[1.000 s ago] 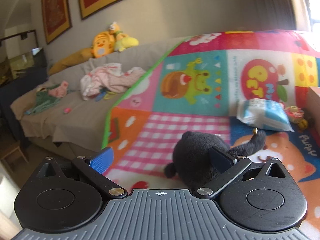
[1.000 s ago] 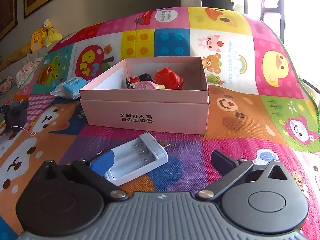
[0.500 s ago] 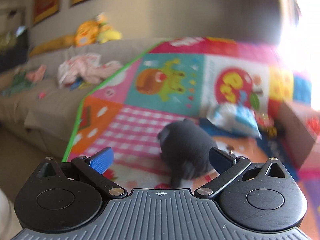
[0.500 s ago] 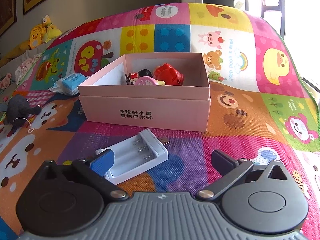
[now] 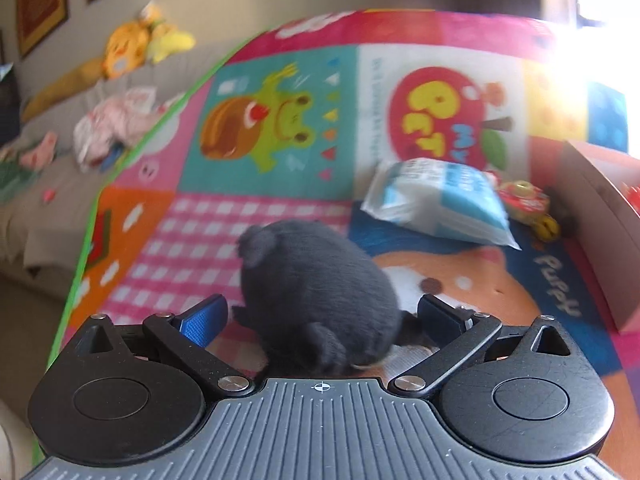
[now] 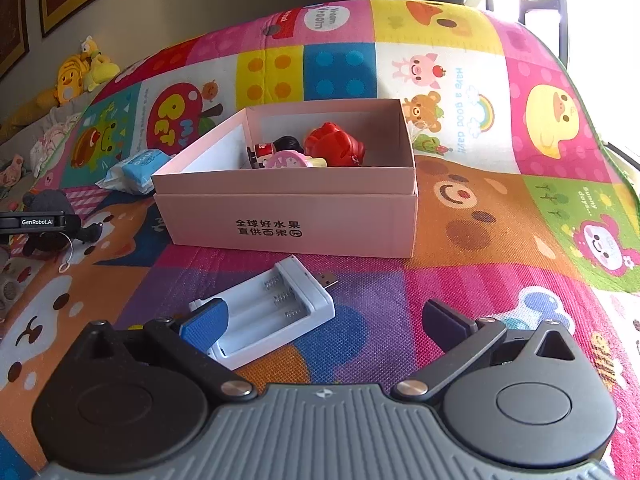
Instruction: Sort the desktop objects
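Note:
A dark grey plush toy [image 5: 316, 292] lies on the colourful play mat, between the open fingers of my left gripper [image 5: 320, 318]; the fingers stand on either side of it without closing. In the right wrist view the plush [image 6: 48, 208] and the left gripper's body [image 6: 38, 223] show at the far left. My right gripper [image 6: 326, 322] is open and empty above a white battery charger [image 6: 268, 312]. A pink open box [image 6: 288, 200] holds a red toy [image 6: 334, 148] and small figures.
A blue-white tissue pack [image 5: 440, 200] and small red-yellow toys [image 5: 524, 200] lie beside the box wall [image 5: 600, 220]. A grey sofa [image 5: 60, 184] with clothes and yellow plush toys [image 5: 140, 40] borders the mat's left edge.
My left gripper has swung right and moved in on the plush, which now sits between its fingers. The right gripper has drifted slightly; the charger stays in place.

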The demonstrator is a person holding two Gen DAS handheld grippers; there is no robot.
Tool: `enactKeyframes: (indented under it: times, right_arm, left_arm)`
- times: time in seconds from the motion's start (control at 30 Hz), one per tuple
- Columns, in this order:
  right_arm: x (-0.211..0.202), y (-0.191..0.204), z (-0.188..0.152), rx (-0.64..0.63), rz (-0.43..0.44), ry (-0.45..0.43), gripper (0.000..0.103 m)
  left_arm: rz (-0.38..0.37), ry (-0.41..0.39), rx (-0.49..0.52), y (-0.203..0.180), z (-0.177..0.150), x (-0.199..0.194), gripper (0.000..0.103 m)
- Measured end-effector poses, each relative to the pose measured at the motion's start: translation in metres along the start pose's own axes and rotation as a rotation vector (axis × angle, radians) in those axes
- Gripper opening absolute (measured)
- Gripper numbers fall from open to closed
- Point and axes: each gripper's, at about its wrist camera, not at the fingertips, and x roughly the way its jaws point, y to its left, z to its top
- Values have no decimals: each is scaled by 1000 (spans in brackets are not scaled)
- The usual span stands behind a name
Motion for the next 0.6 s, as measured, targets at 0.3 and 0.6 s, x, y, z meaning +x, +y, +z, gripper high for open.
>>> enactKeyframes:
  times: [0.3, 0.6]
  right_arm:
    - [2, -8, 1, 58, 16, 7, 103]
    - [-2, -6, 0, 44, 1, -14, 103]
  left_arm:
    - [-27, 1, 53, -11, -7, -19, 78]
    - [-372, -60, 93, -67, -11, -96, 63]
